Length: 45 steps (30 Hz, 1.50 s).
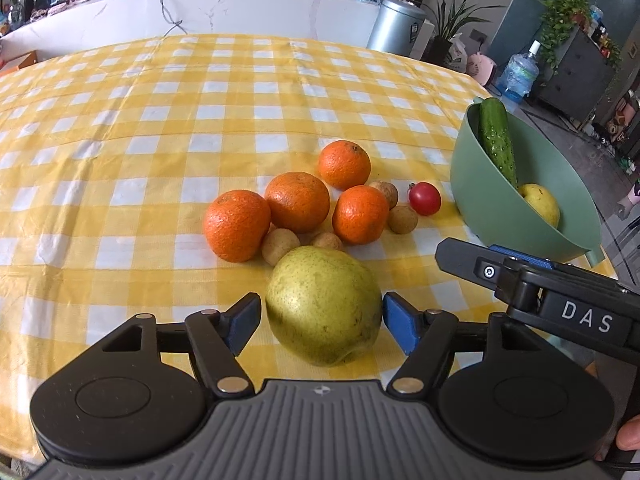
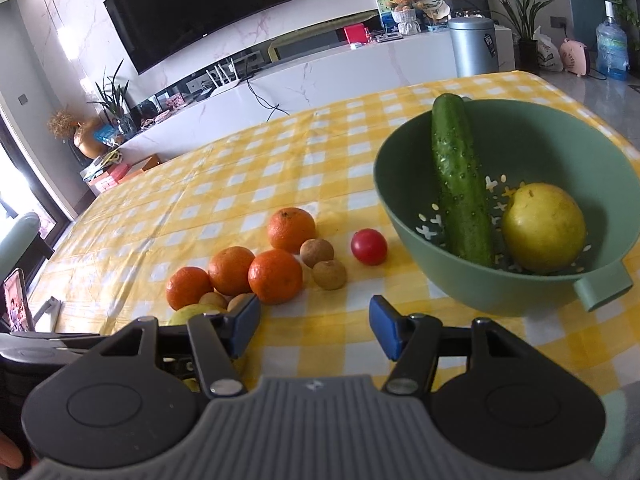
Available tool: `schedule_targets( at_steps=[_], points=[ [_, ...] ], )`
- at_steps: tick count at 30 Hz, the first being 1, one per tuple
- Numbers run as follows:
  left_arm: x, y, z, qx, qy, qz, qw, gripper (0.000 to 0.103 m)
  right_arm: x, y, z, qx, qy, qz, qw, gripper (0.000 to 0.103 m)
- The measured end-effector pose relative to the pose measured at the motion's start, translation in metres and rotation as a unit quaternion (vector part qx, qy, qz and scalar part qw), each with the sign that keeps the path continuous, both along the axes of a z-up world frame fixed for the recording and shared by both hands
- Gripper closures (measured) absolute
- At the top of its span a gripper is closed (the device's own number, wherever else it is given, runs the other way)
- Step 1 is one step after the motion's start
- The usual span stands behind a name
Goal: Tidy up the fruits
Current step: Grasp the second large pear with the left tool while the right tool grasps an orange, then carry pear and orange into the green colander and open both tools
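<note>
In the left wrist view a yellow-green pear [image 1: 324, 306] lies on the checked cloth between the open fingers of my left gripper [image 1: 322, 322]; the blue pads stand beside it with small gaps. Behind it lie several oranges [image 1: 297, 201], small brown longans [image 1: 280, 245] and a red tomato [image 1: 424, 198]. A green bowl [image 1: 492, 208] at the right holds a cucumber [image 1: 496, 140] and a second pear [image 1: 540, 204]. My right gripper [image 2: 314, 326] is open and empty above the cloth, near the bowl [image 2: 420, 240]. Its arm [image 1: 560, 292] shows in the left view.
The table's right edge runs just past the bowl [image 1: 608, 256]. A phone on a stand [image 2: 16, 304] stands at the left table edge. A white counter [image 1: 240, 12] and a metal bin [image 1: 396, 26] are beyond the far edge.
</note>
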State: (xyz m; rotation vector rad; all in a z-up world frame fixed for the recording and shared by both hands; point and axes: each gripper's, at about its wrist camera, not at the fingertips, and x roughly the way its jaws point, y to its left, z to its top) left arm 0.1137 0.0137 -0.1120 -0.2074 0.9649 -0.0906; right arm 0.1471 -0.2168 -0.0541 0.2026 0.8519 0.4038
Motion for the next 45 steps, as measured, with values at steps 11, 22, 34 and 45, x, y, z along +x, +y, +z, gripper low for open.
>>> schedule_targets(
  at_steps=[11,22,34,45],
  points=[
    [-0.006,0.001,0.001,-0.002,-0.019,-0.016,0.9997,0.029,0.007,0.011,-0.005,0.007,-0.001,0.02,1.0,0.044],
    [-0.018,0.013,0.022,0.011,-0.045,0.004,0.9989,0.03,0.022,0.026,-0.012,0.013,0.003,0.039,0.999,0.054],
    [-0.017,0.038,0.037,0.001,-0.071,0.056,0.9959,0.03,0.048,0.05,-0.025,0.015,0.018,0.043,0.999,0.055],
    [-0.017,0.04,0.034,-0.002,-0.066,0.055,0.9963,0.029,0.054,0.054,-0.032,0.006,0.025,0.034,0.999,0.063]
  ],
)
